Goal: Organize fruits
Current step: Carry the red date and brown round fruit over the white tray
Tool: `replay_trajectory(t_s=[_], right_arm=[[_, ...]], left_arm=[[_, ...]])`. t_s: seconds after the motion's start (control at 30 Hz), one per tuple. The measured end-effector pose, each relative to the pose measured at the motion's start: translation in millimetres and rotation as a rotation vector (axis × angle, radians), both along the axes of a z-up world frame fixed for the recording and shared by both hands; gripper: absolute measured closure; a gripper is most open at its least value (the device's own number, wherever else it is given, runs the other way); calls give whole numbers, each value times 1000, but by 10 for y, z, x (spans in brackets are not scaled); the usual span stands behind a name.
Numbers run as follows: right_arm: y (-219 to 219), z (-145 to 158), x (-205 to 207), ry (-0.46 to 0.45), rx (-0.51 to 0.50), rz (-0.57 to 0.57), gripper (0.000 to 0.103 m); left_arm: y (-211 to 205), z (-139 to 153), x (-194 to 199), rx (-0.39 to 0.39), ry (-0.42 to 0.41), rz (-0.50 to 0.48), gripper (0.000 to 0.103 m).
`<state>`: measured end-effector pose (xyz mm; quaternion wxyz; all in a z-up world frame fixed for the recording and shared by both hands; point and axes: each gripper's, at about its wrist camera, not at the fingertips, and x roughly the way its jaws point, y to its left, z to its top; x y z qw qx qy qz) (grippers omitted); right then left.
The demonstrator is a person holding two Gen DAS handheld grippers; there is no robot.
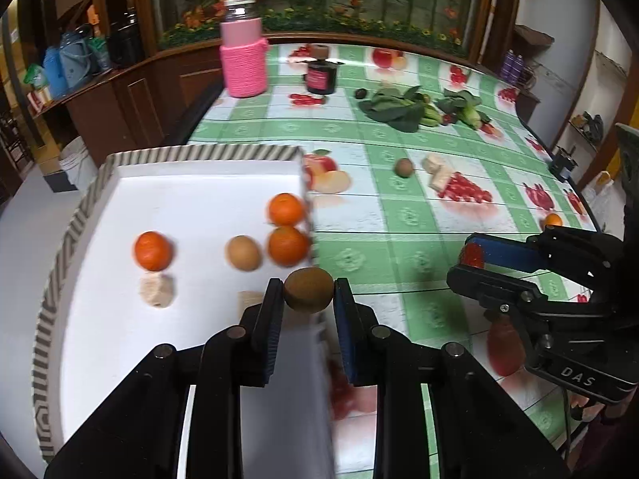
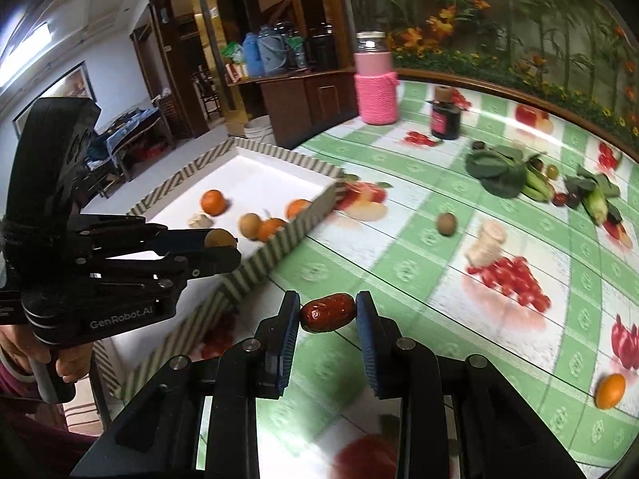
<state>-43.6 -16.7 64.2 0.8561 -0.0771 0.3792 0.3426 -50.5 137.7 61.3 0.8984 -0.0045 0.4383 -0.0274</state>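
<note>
- while both grippers are hovering over the table, the left gripper [image 1: 308, 293] is pinching a brown fuzzy kiwi [image 1: 308, 289] between its two pads, jaws closed to the fruit's width, right over the near right edge of the tray [image 1: 199, 151].
- the tray is showing a white floor and a low striped cardboard-like rim; inside it three round oranges are lying: one alone on the left [image 1: 153, 250], two touching by the right wall [image 1: 286, 209] [image 1: 288, 245].
- a smooth tan egg-shaped fruit [image 1: 243, 252] is sitting just beside the lower orange, and a pale lumpy chunk [image 1: 156, 289] is lying below the lone orange.
- another pale piece [image 1: 249, 299] is peeking out behind the left finger, mostly hidden, so what it is cannot be told.
- the right gripper [image 2: 328, 313] is gripping a glossy, wrinkled red date [image 2: 328, 313] lengthwise, jaws narrowed onto it, above the green-checked tablecloth [image 2: 399, 279] just outside the tray.
- still out on the cloth, a second kiwi [image 2: 446, 223] is lying near a pale stacked chunk [image 2: 485, 245], and a small orange fruit [image 2: 610, 390] is sitting near the table's right edge.
- leafy greens [image 2: 499, 171] are lying farther back with small dark fruits among them, too blurred to name.
- a jar in a pink knitted sleeve [image 1: 243, 60] and a dark jar [image 1: 321, 76] are standing at the far side.
- printed fruit pictures on the cloth are blurring into the real pieces.
</note>
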Motion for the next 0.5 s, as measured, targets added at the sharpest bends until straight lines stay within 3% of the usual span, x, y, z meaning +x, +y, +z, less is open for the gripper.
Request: replay_trajectory(t_s=[0.5], right_arm=[[786,23,-124,-12,-39,150,74]], left_arm=[[789,-76,-155,12,11,145,80]])
